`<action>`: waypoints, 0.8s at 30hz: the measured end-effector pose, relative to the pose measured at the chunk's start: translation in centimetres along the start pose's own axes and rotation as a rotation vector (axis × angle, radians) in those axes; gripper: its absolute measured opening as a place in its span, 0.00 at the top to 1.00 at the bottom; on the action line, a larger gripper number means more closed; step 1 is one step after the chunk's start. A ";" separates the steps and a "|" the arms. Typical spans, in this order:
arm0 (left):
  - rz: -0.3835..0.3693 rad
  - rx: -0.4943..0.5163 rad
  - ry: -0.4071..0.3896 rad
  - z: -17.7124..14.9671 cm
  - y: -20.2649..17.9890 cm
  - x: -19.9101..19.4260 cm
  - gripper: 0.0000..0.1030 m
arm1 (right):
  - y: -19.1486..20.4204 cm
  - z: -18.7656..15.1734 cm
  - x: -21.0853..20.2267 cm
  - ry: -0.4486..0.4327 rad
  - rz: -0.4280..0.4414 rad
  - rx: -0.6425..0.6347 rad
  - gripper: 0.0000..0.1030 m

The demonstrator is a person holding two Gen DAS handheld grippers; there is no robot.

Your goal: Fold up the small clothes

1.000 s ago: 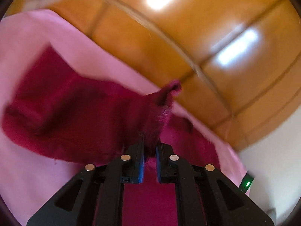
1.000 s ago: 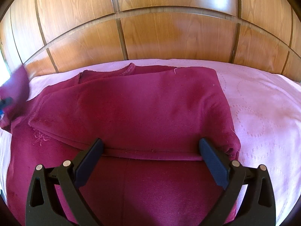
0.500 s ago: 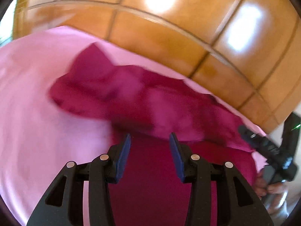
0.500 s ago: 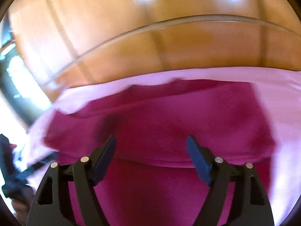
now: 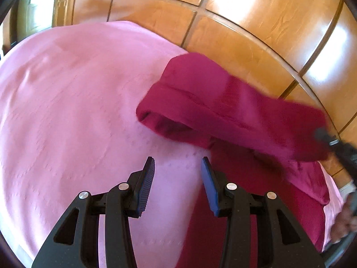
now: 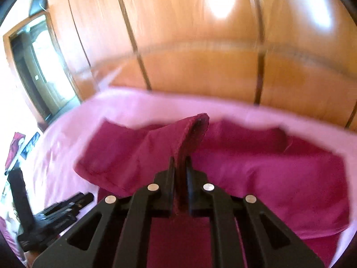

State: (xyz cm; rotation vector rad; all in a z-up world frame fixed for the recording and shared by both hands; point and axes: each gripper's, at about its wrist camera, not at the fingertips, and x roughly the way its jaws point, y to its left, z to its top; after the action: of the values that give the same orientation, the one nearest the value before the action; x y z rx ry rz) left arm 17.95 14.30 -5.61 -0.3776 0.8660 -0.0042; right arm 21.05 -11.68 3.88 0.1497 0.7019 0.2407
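On the pink bedspread (image 5: 73, 102) | maroon garment (image 6: 256, 165) is lying half-folded | right tongs (image 6: 179, 172) are closing, clamping its edge | left tongs (image 5: 177, 178) are opening, empty | advice: be carrying the edge across level, aligning hems before releasing.

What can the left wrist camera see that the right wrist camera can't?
Only the left wrist view shows the left gripper from behind, jaws opening, nothing between them, over bare pink sheet.

Only the right wrist view shows the right gripper pinching a fold of the red garment, plus a doorway on the left.

Both show the garment on the sheet and the wooden panels behind.
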 end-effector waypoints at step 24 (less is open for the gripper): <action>0.074 0.194 0.019 -0.3 -5.1 3.1 0.92 | -19.4 -9.0 -1.8 0.088 -0.294 0.351 0.94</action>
State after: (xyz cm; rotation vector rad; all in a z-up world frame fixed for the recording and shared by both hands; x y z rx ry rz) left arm 20.47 8.96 -6.46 -0.1637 0.8896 -0.0233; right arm 17.09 -30.38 -5.98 0.3684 0.8403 -0.1603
